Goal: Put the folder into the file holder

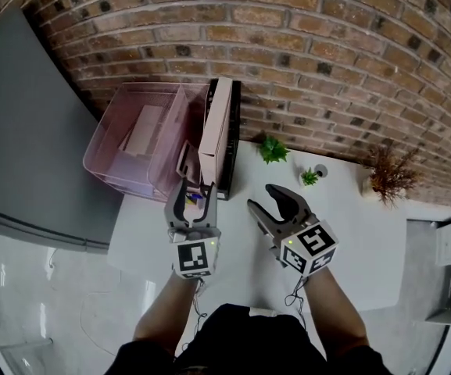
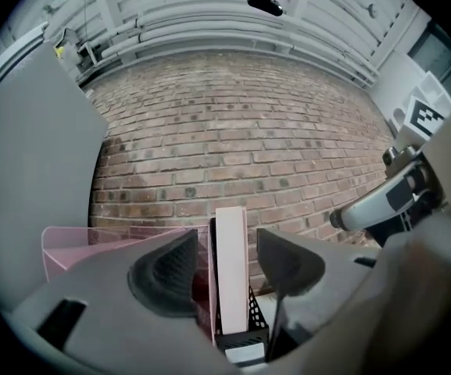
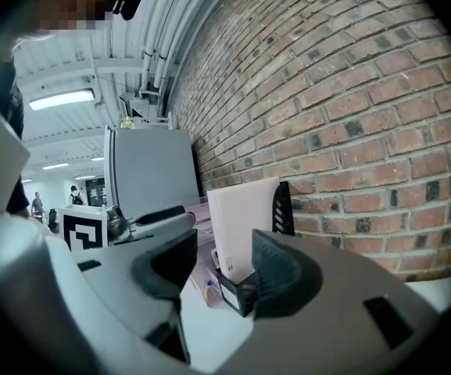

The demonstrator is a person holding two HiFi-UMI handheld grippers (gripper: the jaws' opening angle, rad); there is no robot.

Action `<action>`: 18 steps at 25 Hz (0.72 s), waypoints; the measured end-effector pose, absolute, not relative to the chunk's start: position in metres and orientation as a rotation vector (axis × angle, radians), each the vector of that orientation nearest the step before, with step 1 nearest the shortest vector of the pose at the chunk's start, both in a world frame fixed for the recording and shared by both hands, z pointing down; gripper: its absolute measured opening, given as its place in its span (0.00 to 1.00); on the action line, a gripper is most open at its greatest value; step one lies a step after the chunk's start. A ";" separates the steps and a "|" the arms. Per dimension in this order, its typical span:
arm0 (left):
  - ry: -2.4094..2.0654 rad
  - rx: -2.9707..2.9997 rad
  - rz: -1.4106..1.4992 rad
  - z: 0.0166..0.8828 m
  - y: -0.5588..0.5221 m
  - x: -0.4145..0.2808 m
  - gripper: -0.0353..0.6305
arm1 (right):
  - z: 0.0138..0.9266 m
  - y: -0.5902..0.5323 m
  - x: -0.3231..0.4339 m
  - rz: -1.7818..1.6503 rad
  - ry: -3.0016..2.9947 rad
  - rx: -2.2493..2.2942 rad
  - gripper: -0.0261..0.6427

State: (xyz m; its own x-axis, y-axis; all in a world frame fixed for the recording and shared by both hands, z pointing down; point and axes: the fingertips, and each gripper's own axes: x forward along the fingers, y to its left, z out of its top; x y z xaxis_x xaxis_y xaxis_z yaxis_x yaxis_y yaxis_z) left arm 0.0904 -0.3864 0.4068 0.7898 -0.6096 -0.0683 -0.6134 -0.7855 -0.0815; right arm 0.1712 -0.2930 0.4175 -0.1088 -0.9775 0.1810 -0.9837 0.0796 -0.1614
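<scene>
**Inspector:** Where is the folder?

**Assessor:** The folder [image 1: 216,135] stands upright on its edge inside the black file holder [image 1: 234,131], at the back of the white table [image 1: 350,233] against the brick wall [image 1: 327,53]. In my judgement the placement is already made. The holder's walls keep the folder vertical, and nothing else touches it.

**Inspector:** And the claws?

**Assessor:** The left gripper [image 1: 195,195] is lined up with the folder but clear of it. Its jaws are moderately wide and grip nothing. The right gripper [image 1: 261,198] sits just beside it over the table, jaws likewise parted and empty. Both are held level and short of the holder, which I read as standing off from a finished job.

**Inspector:** Other containers?

**Assessor:** A translucent pink tray [image 1: 104,143] touches the holder's left side and has a pale sheet [image 1: 141,131] lying inside. Some small coloured items lie near its front corner, too small to identify. Three small plants stand well to the right.
</scene>
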 end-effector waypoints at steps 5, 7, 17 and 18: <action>0.980 -2.852 0.031 0.398 -0.344 0.073 0.39 | 0.409 -0.265 0.151 0.331 -2.339 2.018 0.38; 0.981 -2.845 0.024 0.395 -0.324 0.066 0.38 | 0.405 -0.250 0.144 0.312 -2.355 1.998 0.37; 1.061 -2.777 0.014 0.367 -0.204 0.033 0.31 | 0.374 -0.147 0.124 0.166 -2.435 1.942 0.15; 1.073 -2.769 0.013 0.364 -0.191 0.028 0.30 | 0.371 -0.135 0.121 0.145 -2.447 1.935 0.07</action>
State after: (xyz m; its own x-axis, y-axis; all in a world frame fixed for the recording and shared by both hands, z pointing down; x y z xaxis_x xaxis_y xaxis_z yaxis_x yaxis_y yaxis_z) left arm 0.0285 -0.1914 0.3640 0.7408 -0.6681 -0.0701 -0.6696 -0.7260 -0.1567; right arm 0.1209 -0.1346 0.3707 -0.2322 -0.9700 0.0721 -0.9717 0.2281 -0.0616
